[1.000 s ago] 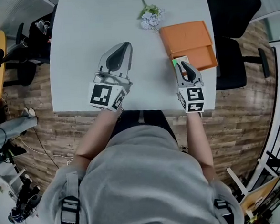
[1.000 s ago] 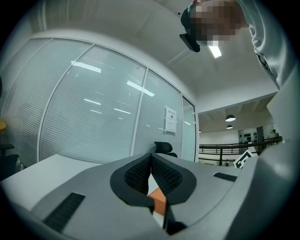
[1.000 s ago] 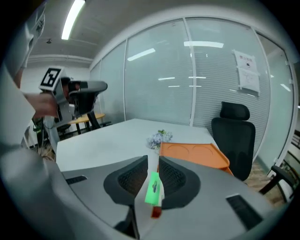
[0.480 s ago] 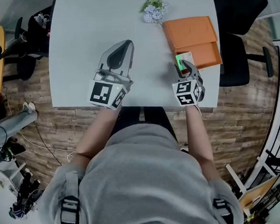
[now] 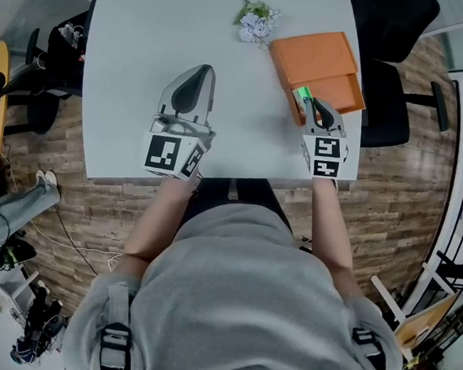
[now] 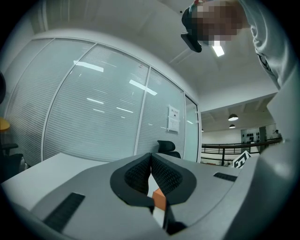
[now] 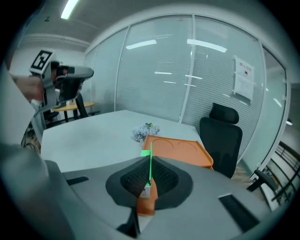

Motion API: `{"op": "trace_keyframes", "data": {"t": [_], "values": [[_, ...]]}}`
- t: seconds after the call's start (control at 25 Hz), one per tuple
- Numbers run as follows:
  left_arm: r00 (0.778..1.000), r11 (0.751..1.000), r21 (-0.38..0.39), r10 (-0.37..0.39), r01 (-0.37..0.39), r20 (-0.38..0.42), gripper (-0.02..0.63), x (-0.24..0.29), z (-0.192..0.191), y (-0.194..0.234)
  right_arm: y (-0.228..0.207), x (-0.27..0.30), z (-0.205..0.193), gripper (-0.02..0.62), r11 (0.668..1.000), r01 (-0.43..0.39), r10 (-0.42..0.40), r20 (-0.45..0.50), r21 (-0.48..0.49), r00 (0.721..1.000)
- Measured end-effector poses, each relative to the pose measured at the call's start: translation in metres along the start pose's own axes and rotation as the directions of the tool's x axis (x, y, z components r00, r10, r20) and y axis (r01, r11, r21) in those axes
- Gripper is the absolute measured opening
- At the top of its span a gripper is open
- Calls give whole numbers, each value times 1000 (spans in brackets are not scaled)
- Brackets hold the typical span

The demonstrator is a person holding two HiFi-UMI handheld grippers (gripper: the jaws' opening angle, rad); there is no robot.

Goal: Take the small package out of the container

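Note:
An orange tray-like container [image 5: 321,59] lies at the table's right edge. At its near left corner a small green and white package [image 5: 302,95] stands on edge. My right gripper [image 5: 311,105] is shut on it. In the right gripper view the package's thin green edge [image 7: 150,159] rises between the closed pads, with the container [image 7: 180,149] just behind. My left gripper [image 5: 200,73] lies over the middle of the table, shut and holding nothing. In the left gripper view its pads [image 6: 151,163] meet, and a bit of orange [image 6: 159,199] shows through the gap below.
A small bunch of pale flowers [image 5: 253,24] lies on the table just beyond the container's far left corner. A black office chair [image 5: 386,19] stands right of the table. The table's near edge [image 5: 215,177] runs under both grippers.
The right gripper's marker cube swung left half a second ago and has come back to the right. Its jaws stay at the package by the container's corner. The left gripper has hardly moved.

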State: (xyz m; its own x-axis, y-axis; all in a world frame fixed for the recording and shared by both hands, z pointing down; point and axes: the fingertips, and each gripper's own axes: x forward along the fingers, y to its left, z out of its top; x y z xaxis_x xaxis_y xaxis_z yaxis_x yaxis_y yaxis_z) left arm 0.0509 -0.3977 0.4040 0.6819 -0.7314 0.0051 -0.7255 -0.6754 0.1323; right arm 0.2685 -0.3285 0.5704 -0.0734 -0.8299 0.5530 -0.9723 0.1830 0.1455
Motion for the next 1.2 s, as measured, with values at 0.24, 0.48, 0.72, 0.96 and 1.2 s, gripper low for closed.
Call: {"op": "trace_keyframes", "data": {"t": [0.24, 0.48, 0.72, 0.96, 1.2], "values": [[999, 1000, 15, 20, -20, 48, 20, -12, 26, 8, -9, -42, 79, 50, 995, -7, -13, 207, 95, 978], [996, 998, 45, 41, -45, 77, 20, -25, 52, 10, 6, -85, 155, 49, 994, -70, 32, 374, 89, 927], [991, 996, 49, 64, -70, 118, 20, -41, 82, 12, 21, -113, 208, 49, 990, -114, 59, 487, 84, 871], [987, 995, 51, 74, -82, 142, 20, -56, 100, 17, 31, -129, 231, 49, 994, -84, 36, 525, 68, 850], [984, 995, 56, 76, -86, 161, 20, -61, 115, 20, 36, -131, 240, 49, 996, -64, 19, 531, 66, 847]]}}
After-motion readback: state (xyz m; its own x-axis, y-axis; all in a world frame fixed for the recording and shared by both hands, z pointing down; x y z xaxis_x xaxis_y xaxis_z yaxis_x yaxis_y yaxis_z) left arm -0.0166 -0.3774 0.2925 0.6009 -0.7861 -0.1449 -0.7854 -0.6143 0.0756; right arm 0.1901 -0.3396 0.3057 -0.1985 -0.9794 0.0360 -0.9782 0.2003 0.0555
